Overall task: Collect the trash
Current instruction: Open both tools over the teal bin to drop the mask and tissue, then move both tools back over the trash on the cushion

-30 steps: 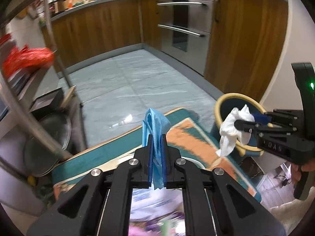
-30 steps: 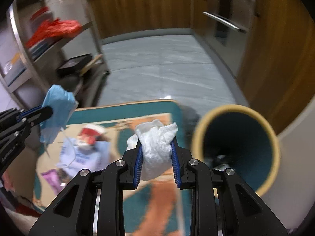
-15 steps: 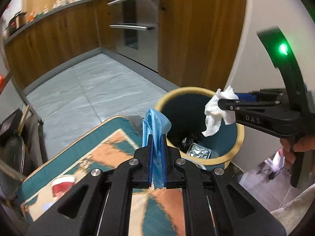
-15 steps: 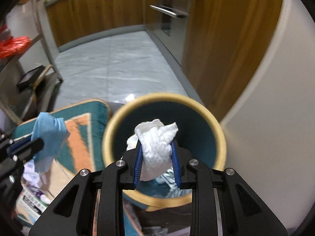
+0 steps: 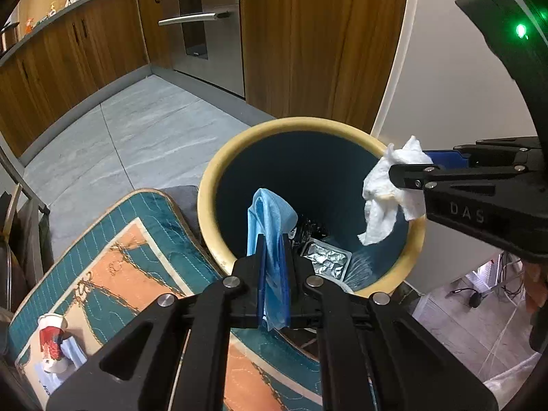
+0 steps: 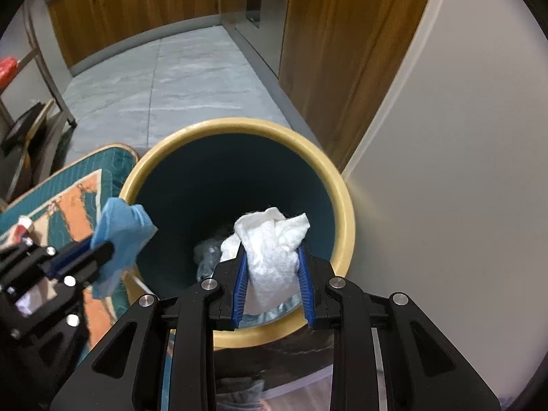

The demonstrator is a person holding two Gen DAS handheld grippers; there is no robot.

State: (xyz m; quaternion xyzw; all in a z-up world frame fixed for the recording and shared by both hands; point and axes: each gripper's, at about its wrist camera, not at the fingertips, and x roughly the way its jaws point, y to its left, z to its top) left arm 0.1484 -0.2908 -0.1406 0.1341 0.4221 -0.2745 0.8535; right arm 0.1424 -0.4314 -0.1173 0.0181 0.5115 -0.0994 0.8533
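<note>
Left gripper (image 5: 273,239) clamped tight on a blue cloth (image 5: 270,219), held over the near rim of the yellow-rimmed bin (image 5: 219,171). Right gripper (image 6: 273,257) pinches a crumpled white tissue (image 6: 270,239) above the bin's open mouth. Foil scrap (image 5: 327,257) lies inside.

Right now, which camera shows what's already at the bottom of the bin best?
The left wrist view: past the blue cloth, a crumpled foil tray lies clear on the bin floor. In the right wrist view the white tissue hides most of it.
</note>
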